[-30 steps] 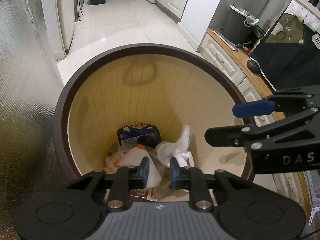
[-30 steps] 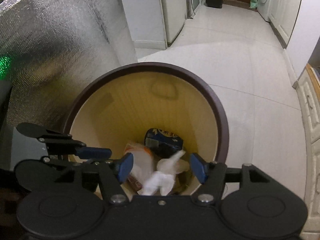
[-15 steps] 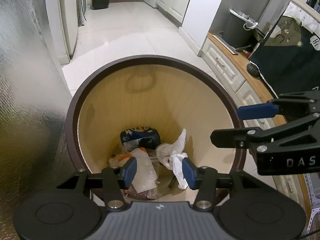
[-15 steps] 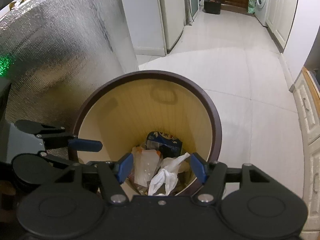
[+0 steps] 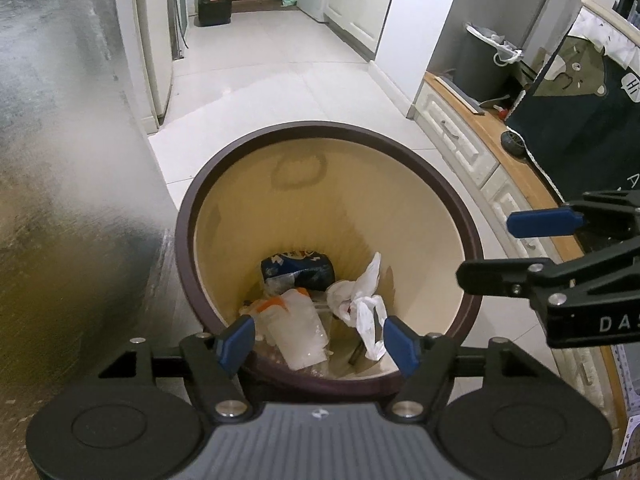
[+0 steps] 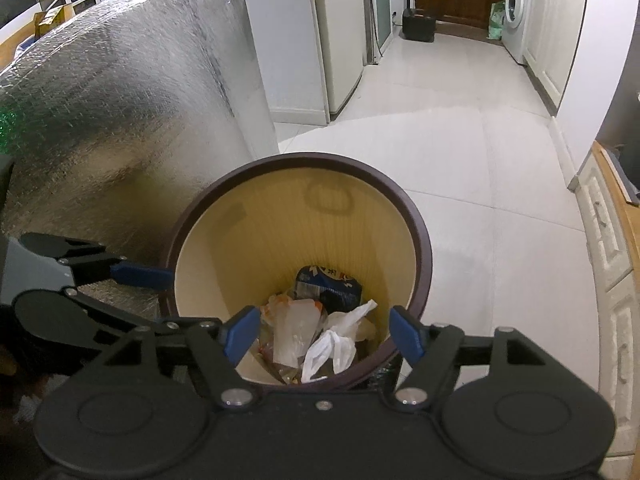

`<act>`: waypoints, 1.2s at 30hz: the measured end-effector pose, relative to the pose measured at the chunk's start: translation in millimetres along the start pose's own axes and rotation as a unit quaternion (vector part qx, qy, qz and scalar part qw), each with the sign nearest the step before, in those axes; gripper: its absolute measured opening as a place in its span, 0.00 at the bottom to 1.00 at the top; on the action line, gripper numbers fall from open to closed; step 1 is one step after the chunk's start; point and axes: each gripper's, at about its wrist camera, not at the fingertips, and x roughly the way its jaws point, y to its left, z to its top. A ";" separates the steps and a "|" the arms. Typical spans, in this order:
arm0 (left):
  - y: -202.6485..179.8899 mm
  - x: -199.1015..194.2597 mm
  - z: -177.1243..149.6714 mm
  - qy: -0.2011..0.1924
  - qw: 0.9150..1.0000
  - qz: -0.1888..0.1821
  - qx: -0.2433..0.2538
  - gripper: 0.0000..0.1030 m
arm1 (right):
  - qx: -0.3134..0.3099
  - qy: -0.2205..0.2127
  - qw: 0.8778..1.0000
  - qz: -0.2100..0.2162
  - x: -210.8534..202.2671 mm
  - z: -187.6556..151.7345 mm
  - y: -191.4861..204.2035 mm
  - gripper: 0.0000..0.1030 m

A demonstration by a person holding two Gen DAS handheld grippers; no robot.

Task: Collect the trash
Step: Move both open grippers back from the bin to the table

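A round bin with a dark brown rim point(image 5: 440, 176) point(image 6: 416, 216) and pale wooden inside stands on the floor. In it lie a blue snack bag point(image 5: 298, 270) point(image 6: 328, 282), a clear plastic wrapper point(image 5: 298, 328) point(image 6: 294, 330) and a crumpled white plastic bag point(image 5: 362, 304) point(image 6: 334, 340). My left gripper point(image 5: 320, 340) is open and empty above the bin's near rim. My right gripper point(image 6: 322, 332) is open and empty above the bin too. The right gripper shows at the right in the left wrist view point(image 5: 516, 248), and the left gripper at the left in the right wrist view point(image 6: 132, 280).
A silver foil-covered panel point(image 6: 120, 120) stands close to the left of the bin. White tiled floor point(image 6: 460, 140) runs ahead to a fridge point(image 6: 340, 52) and washing machine point(image 6: 518, 8). A low white drawer unit with wooden top point(image 5: 480, 136) and a grey bin point(image 5: 486, 60) are at the right.
My left gripper has opened from nearly closed to wide. The white bag has dropped to the bin's bottom. Both grippers have risen and pulled back from the bin.
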 end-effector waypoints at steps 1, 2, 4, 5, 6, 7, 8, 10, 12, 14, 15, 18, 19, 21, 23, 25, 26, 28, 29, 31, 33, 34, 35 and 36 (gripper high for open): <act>1.2 -2.1 -1.5 -0.001 1.000 0.002 -0.002 0.72 | 0.000 -0.001 1.000 -0.001 -1.5 -1.0 0.1 0.73; 2.8 -4.4 -2.9 -0.001 1.000 0.004 -0.003 0.74 | 0.000 -0.001 1.000 -0.002 -3.3 -2.3 0.5 0.74; 6.1 -9.6 -5.3 -0.004 1.000 0.010 -0.010 0.79 | -0.001 -0.002 1.000 -0.004 -6.6 -4.6 0.8 0.76; 7.6 -12.0 -6.6 -0.006 1.000 0.014 -0.012 0.80 | -0.001 -0.002 1.000 -0.008 -10.2 -7.0 1.9 0.78; 8.8 -14.1 -7.6 -0.007 1.000 0.017 -0.014 0.82 | -0.001 -0.002 1.000 -0.008 -10.2 -7.0 1.9 0.79; 9.8 -16.2 -8.5 -0.008 1.000 0.019 -0.016 0.85 | -0.001 -0.003 1.000 -0.010 -11.9 -8.7 2.6 0.80; 10.4 -18.3 -8.9 -0.008 1.000 0.020 -0.018 0.86 | -0.001 -0.004 1.000 -0.011 -14.0 -10.0 2.9 0.82; 11.1 -22.7 -10.5 -0.010 1.000 0.023 -0.018 0.91 | -0.001 -0.007 1.000 -0.015 -18.1 -13.2 4.2 0.85; 11.7 -28.3 -13.2 -0.013 0.999 0.026 -0.018 0.94 | -0.004 -0.009 1.000 -0.019 -22.6 -16.1 5.3 0.88; 12.3 -33.5 -15.3 -0.015 0.999 0.028 -0.020 0.95 | -0.003 -0.012 1.000 -0.022 -27.6 -19.7 5.9 0.91; 12.5 -36.0 -16.2 -0.016 0.999 0.029 -0.020 0.96 | -0.001 -0.014 1.000 -0.023 -30.1 -21.3 5.5 0.92; 10.4 -42.8 -19.4 -0.018 0.999 0.032 -0.019 0.99 | 0.005 -0.019 0.999 -0.026 -37.0 -26.6 4.3 0.95; 9.6 -45.3 -20.8 -0.019 0.999 0.031 -0.018 1.00 | 0.006 -0.020 0.999 -0.027 -39.7 -28.4 4.1 0.95; 9.0 -50.4 -23.3 -0.022 0.999 0.031 -0.016 1.00 | 0.008 -0.022 0.999 -0.030 -44.7 -32.3 4.2 0.98; 6.9 -55.2 -25.0 -0.026 0.999 0.033 -0.013 1.00 | 0.010 -0.024 0.999 -0.031 -49.8 -36.5 4.6 1.00; 4.3 -60.1 -26.8 -0.029 0.999 0.036 -0.008 1.00 | 0.013 -0.028 0.999 -0.036 -55.1 -40.4 4.7 1.00; 2.6 -63.0 -28.2 -0.031 0.999 0.036 -0.005 1.00 | 0.015 -0.032 0.999 -0.039 -57.6 -42.2 4.9 1.00; -1.3 -68.9 -30.5 -0.034 0.999 0.034 0.003 1.00 | 0.021 -0.038 0.998 -0.042 -64.3 -47.1 4.6 1.00; -3.3 -72.3 -31.7 -0.036 0.999 0.033 0.007 1.00 | 0.026 -0.042 0.998 -0.042 -68.1 -49.5 4.0 1.00; -6.5 -79.1 -33.8 -0.041 0.999 0.032 0.014 1.00 | 0.031 -0.050 0.997 -0.043 -75.6 -54.1 3.1 1.00; -10.2 -86.5 -36.5 -0.048 0.998 0.031 0.020 1.00 | 0.036 -0.059 0.997 -0.045 -84.0 -59.0 2.7 1.00; -12.3 -90.5 -38.1 -0.052 0.998 0.030 0.024 1.00 | 0.040 -0.063 0.996 -0.045 -88.6 -61.4 2.1 1.00; -14.6 -94.9 -39.8 -0.056 0.998 0.028 0.027 1.00 | 0.043 -0.068 0.996 -0.045 -92.8 -63.5 1.5 1.00; -16.8 -99.5 -41.5 -0.060 0.997 0.027 0.031 1.00 | 0.046 -0.074 0.995 -0.045 -98.2 -65.9 1.3 1.00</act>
